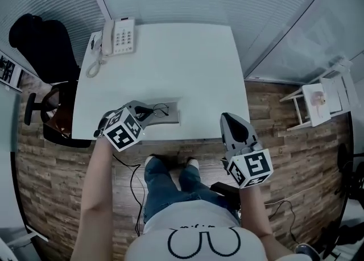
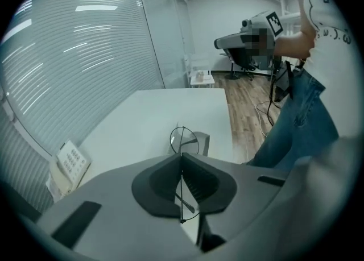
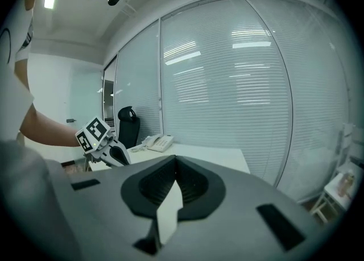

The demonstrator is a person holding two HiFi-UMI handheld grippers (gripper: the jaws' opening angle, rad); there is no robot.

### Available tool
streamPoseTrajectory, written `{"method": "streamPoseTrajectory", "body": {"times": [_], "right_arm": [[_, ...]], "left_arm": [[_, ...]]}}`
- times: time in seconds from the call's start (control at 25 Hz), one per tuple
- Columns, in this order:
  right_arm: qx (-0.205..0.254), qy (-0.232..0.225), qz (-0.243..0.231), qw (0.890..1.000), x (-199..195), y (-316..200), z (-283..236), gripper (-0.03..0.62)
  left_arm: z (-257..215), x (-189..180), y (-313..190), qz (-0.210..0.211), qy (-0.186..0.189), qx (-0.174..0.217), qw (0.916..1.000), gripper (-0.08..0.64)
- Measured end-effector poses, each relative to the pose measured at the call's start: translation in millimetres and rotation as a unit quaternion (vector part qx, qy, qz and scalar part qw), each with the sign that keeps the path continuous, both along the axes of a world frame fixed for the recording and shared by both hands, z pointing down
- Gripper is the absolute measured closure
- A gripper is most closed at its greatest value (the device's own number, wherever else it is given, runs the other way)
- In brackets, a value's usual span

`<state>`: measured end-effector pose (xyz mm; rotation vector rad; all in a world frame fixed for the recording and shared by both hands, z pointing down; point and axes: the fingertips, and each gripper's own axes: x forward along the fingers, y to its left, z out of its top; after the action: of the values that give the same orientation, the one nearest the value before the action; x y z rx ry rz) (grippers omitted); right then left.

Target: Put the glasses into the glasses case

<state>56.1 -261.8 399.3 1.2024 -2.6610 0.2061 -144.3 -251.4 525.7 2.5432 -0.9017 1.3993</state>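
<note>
The glasses (image 1: pixel 158 108) hang in the left gripper (image 1: pixel 147 109), whose jaws are clamped tight on the thin wire frame. In the left gripper view one round lens (image 2: pixel 182 140) stands out past the jaw tips and a temple arm trails below them. They are above the left end of the glasses case (image 1: pixel 170 115), a grey box lying at the near edge of the table (image 1: pixel 170 55), about midway along it. Whether they touch the case yet I cannot tell.

The step in hand looks like the lowering into the case. To do it well, the frame should probably be turned so its long side runs along the case, then brought down level until both lenses sit inside the walls. Only then should the jaws part, since the wire is light and could tip over the rim if released high. The trailing temple arm is the likely snag; it wants folding in, not catching on the edge.

The right gripper (image 1: pixel 230 119) is off the table's near right corner, jaws together on nothing. It could steady the case. The phone (image 1: pixel 118 36) at the far left corner is well apart.
</note>
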Motion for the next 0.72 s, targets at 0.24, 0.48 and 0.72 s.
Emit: {"method": "streamPoseTrajectory", "body": {"times": [0.24, 0.48, 0.72], "right_arm": [[-0.033, 0.014, -0.002, 0.999, 9.2, -3.1, 29.7, 0.581], [-0.053, 0.018, -0.011, 0.998, 5.2, -4.4, 47.8, 0.581], [-0.043, 0.011, -0.02, 0.999, -5.6, -6.7, 40.3, 0.581]], "left_arm": [[43.6, 17.8, -4.2, 0.022, -0.031, -0.022, 0.999, 0.538], [63.8, 23.8, 3.0, 0.029, -0.043, -0.042, 0.9978, 0.537], [68.0, 20.7, 5.3, 0.02, -0.057, -0.037, 0.9975, 0.493]]}}
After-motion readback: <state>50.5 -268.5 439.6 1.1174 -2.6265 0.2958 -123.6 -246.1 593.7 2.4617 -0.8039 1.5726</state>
